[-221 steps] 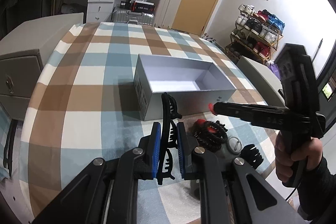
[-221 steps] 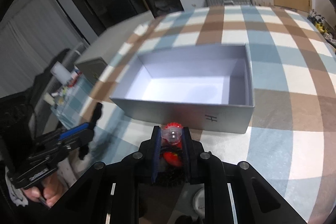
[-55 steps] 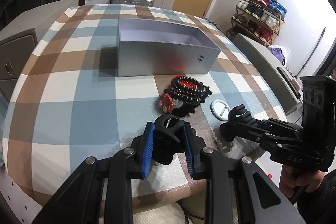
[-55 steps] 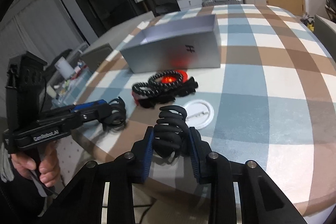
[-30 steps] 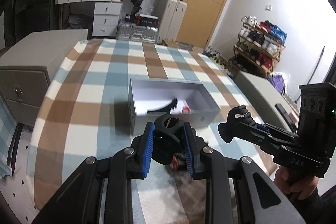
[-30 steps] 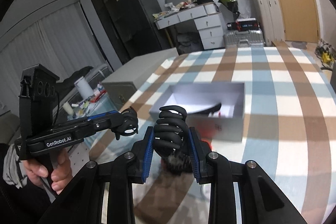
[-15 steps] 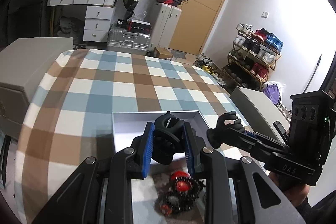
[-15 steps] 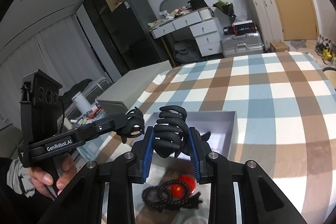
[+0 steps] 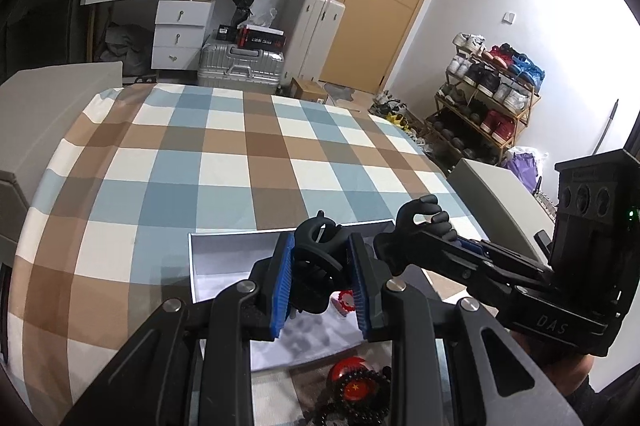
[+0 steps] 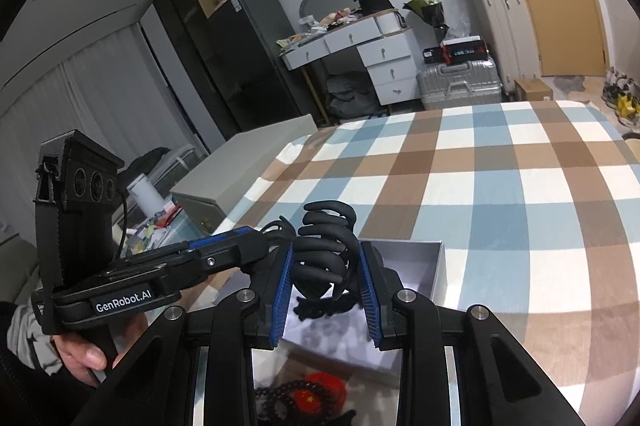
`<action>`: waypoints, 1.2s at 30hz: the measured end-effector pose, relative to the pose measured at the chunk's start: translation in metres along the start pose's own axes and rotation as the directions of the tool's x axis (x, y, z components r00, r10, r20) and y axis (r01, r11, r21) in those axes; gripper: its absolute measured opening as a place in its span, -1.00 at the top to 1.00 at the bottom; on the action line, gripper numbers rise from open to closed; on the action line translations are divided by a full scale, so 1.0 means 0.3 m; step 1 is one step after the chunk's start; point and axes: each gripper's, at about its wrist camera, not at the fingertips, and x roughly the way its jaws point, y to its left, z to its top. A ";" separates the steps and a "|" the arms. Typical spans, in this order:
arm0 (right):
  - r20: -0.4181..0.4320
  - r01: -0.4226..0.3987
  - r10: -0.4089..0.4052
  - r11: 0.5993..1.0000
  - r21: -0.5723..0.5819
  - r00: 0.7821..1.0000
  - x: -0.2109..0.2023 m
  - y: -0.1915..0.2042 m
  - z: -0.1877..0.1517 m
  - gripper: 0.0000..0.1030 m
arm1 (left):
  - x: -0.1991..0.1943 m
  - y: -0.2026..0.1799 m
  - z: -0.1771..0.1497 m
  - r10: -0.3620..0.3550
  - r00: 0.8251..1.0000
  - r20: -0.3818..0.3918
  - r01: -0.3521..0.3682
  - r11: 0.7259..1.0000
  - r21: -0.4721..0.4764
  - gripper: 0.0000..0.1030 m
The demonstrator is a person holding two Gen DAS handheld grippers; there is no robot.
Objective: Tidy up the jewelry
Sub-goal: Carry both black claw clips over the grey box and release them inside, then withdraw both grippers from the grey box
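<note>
above the grey box (image 9: 224, 254), both hand-held grippers grip hair claws (black).

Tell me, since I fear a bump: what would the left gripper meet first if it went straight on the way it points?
Probably the far wall of the gray box or the checked tablecloth beyond; depth is unclear. The left gripper holds a black hair clip above the box, and the right gripper is beside it.
</note>
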 end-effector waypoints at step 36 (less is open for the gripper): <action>0.099 0.073 -0.073 0.997 0.006 0.992 -0.162 0.019 -0.071 -0.67 | -0.065 -0.021 -0.078 0.043 0.998 -0.038 -0.043 0.999 0.007 -0.06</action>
